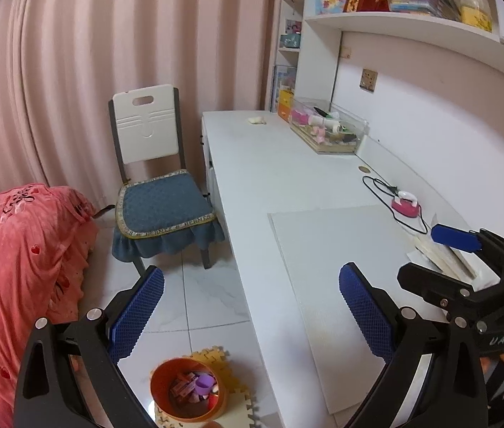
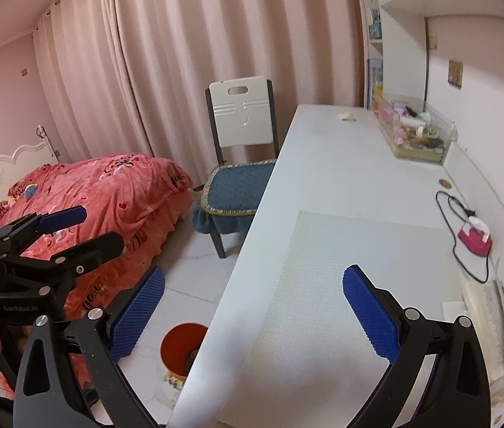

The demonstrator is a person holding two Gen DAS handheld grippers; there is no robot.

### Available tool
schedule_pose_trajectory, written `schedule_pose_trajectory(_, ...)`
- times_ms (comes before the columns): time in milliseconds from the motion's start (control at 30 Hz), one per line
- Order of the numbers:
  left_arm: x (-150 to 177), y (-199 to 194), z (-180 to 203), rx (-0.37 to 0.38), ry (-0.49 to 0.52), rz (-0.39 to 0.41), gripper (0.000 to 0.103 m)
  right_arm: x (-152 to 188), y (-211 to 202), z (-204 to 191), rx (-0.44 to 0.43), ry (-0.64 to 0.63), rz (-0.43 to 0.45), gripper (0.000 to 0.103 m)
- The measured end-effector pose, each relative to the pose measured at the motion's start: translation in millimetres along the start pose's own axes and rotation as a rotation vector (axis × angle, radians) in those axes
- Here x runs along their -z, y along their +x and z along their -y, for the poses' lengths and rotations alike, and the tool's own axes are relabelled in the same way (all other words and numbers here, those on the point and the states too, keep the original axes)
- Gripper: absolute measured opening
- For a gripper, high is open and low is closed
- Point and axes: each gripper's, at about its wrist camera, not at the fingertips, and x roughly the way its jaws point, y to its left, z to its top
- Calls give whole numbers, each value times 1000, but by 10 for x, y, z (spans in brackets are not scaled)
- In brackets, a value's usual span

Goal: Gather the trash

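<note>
A small crumpled cream scrap [image 1: 258, 120] lies at the far end of the white desk [image 1: 252, 164]; it also shows in the right wrist view [image 2: 346, 117]. An orange bin [image 1: 188, 388] holding bits of trash stands on the floor beside the desk, half hidden by the desk edge in the right wrist view [image 2: 180, 347]. My left gripper [image 1: 252, 306] is open and empty, held over the desk's near edge. My right gripper [image 2: 253, 312] is open and empty over the white mat [image 2: 351, 306]. Each gripper shows at the side of the other's view.
A chair with a blue cushion [image 1: 161, 199] stands at the desk's left side. A bed with a red cover [image 1: 20, 256] lies left. On the desk: a clear box of craft items [image 1: 328, 128], a pink device with a black cord [image 1: 406, 205], papers [image 1: 448, 260]. Shelves above.
</note>
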Motion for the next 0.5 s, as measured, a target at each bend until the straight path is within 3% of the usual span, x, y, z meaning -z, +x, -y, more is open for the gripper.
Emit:
schedule_pose_trajectory(233, -2, 16, -34, 44, -21, -8, 97, -18, 8, 34, 13, 16, 27, 98)
schedule_pose_trajectory(367, -8, 25, -14, 15, 2, -5, 97, -38, 27, 39, 16, 14, 25, 98)
schedule_pose_trajectory(500, -10, 13, -37, 36, -16, -3, 97, -37, 40, 28, 13, 12, 22, 98)
